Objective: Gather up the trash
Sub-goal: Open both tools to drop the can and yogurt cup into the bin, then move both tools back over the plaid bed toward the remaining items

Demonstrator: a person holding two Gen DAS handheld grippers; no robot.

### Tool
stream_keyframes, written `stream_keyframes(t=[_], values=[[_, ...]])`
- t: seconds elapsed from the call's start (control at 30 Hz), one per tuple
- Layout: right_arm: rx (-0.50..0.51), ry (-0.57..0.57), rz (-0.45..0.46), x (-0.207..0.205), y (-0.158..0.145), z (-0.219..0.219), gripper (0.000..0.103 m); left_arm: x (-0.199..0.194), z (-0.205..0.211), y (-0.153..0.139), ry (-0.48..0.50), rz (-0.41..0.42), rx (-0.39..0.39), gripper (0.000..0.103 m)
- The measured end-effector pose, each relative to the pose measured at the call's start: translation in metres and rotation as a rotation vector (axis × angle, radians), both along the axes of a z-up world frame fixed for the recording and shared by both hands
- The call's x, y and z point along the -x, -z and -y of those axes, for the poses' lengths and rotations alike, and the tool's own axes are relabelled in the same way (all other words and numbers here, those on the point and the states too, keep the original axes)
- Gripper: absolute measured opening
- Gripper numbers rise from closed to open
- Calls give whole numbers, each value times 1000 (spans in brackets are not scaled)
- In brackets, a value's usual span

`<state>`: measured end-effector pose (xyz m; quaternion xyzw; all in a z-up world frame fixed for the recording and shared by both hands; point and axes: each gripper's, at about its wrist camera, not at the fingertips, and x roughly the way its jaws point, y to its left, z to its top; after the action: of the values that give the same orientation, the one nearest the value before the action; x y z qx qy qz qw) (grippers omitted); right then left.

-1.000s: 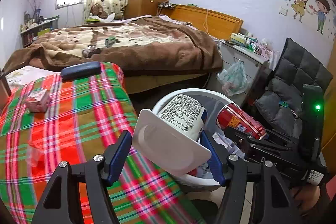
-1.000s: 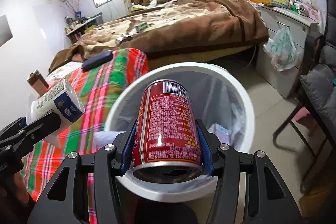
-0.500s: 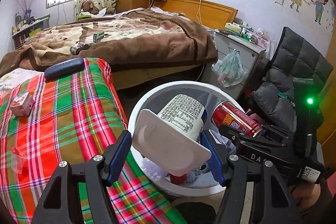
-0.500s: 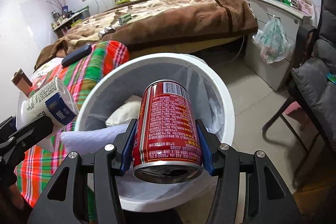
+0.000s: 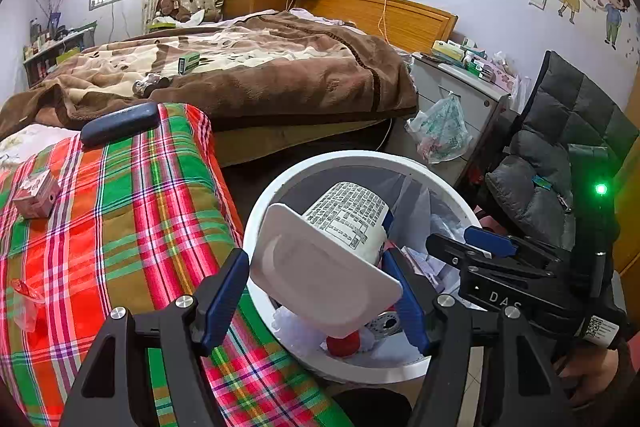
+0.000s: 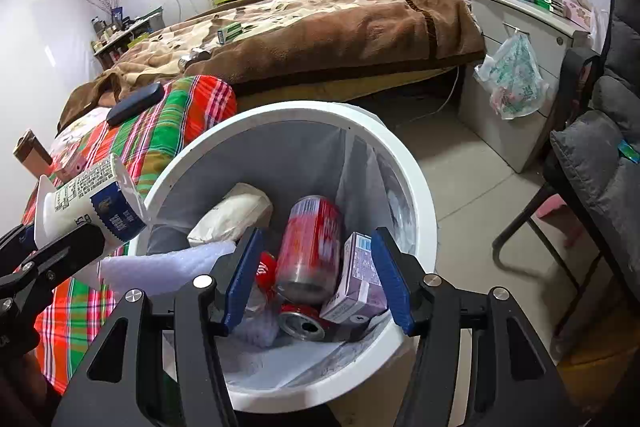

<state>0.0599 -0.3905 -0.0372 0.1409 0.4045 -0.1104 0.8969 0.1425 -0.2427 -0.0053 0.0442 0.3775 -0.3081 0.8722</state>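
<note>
A white plastic cup with printed text and a wide flat rim lies tilted in my left gripper, which is shut on it above the near edge of the white bin. In the right wrist view the same cup hangs at the left over the bin's rim. My right gripper is over the bin's mouth and its jaws are opening, with nothing pressed between the pads. The red can, blurred, is below them inside the bin among other trash.
In the bin lie a purple carton, another can and a white paper bag. A plaid-covered surface with a dark case and a small pink box is left of the bin. A grey chair stands right.
My right gripper has let go of the red can, which has dropped into the bin. My left gripper with the cup has come further over the bin.
</note>
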Motion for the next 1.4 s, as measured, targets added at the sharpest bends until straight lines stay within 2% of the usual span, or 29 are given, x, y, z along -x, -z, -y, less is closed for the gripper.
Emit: stream_keyframes(t=[0.17,0.23,0.67,1.4], values=[[-2,1,7,1,-2,-2,59,0,-8,-2,-16,2,14,69],[-6,0,12,1,-3,-4,59,1,-13,-3,-24,4,18,73],[-2,-12,43,2,-11,-19,59,4,-40,-11,-67,22,36,73],[-1,-93,94,-8,-20,-62,59,1,-110,-13,-198,33,52,73]])
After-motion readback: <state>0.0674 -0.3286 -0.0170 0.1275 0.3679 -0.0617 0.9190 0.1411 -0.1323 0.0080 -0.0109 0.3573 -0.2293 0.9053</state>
